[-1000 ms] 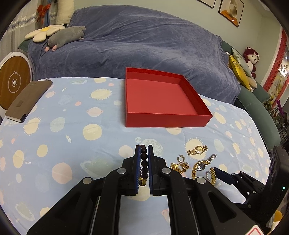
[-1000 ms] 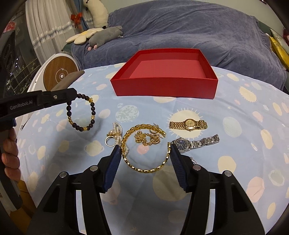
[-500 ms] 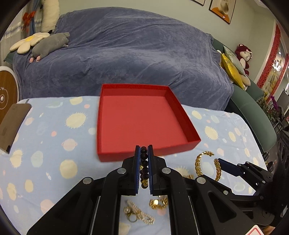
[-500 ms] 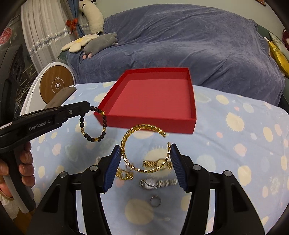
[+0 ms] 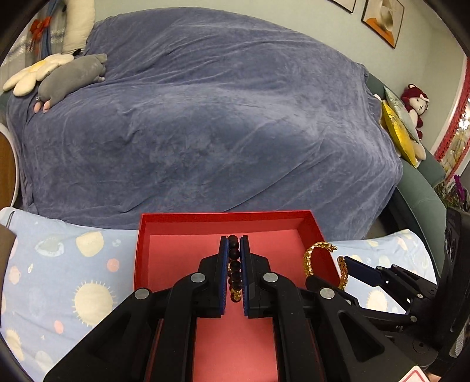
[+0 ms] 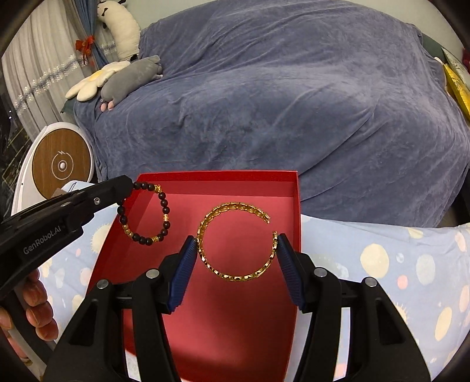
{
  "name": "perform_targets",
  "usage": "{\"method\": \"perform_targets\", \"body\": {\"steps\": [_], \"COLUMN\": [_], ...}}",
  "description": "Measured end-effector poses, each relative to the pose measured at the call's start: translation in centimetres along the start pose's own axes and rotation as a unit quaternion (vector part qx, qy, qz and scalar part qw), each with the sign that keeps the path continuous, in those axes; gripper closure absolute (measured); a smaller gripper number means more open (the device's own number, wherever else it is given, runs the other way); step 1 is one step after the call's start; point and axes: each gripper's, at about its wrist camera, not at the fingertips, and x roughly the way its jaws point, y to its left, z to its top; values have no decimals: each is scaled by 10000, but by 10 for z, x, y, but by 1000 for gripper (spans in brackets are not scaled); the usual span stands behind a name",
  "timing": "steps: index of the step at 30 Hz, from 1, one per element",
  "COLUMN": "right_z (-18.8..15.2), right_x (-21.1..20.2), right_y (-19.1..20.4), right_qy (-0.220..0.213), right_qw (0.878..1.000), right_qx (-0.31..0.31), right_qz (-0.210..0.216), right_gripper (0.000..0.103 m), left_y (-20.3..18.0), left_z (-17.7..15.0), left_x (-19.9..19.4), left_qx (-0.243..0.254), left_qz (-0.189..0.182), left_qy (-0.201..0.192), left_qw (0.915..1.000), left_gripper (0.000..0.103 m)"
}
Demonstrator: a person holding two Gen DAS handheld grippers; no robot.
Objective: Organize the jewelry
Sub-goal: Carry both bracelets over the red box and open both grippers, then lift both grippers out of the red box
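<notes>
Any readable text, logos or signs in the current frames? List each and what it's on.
"GenRobot.AI": white lettering on the side of the left gripper, seen from the right wrist view.
Lightning-bolt symbol, no words: centre of the round wooden disc.
Red-bordered label at the left wrist view's bottom edge: cut off, unreadable.
Framed wall pictures: no legible text.

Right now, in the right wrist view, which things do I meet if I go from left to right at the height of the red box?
Left gripper → beaded bracelet it holds over the red box → gold open bangle held in the right gripper → the box's right wall → patterned tablecloth.
</notes>
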Motion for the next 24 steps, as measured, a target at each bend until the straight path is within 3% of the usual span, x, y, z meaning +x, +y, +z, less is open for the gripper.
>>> {"method": "perform_targets", "body": {"steps": [6, 12, 15, 17, 18, 19, 24], "right_z": [16, 18, 15, 14, 14, 13, 3], "right_x": [44, 62, 61, 57, 54, 51, 20], "right_y": [-7, -4, -2, -2, -2, -2, -4], "right_qy": [396, 546, 516, 425, 381, 340, 163], "right_qw": [9991, 9985, 9986, 9990, 9992, 9994, 9999], "right_qx": [107, 16, -3, 12, 12, -4, 6], "right_qz": [109, 7, -97, -100, -89, -110, -51], "right_gripper": [49, 48, 46, 45, 41, 41, 41], "left_y": [17, 26, 28, 30, 31, 32, 32], "left_z": [8, 7, 6, 6, 6, 6, 1], "left_x": [38, 56, 58, 57, 55, 52, 24], "left_qx": [-57, 6, 43, 47, 23, -3, 58], "left_qz": [88, 259, 386, 439, 486, 590, 584], "left_qy": [182, 163, 138, 108, 83, 8, -236], "left_qw": [9998, 9995, 9992, 9990, 9988, 9983, 9980], "left_gripper": [98, 97, 87, 69, 46, 42, 42]}}
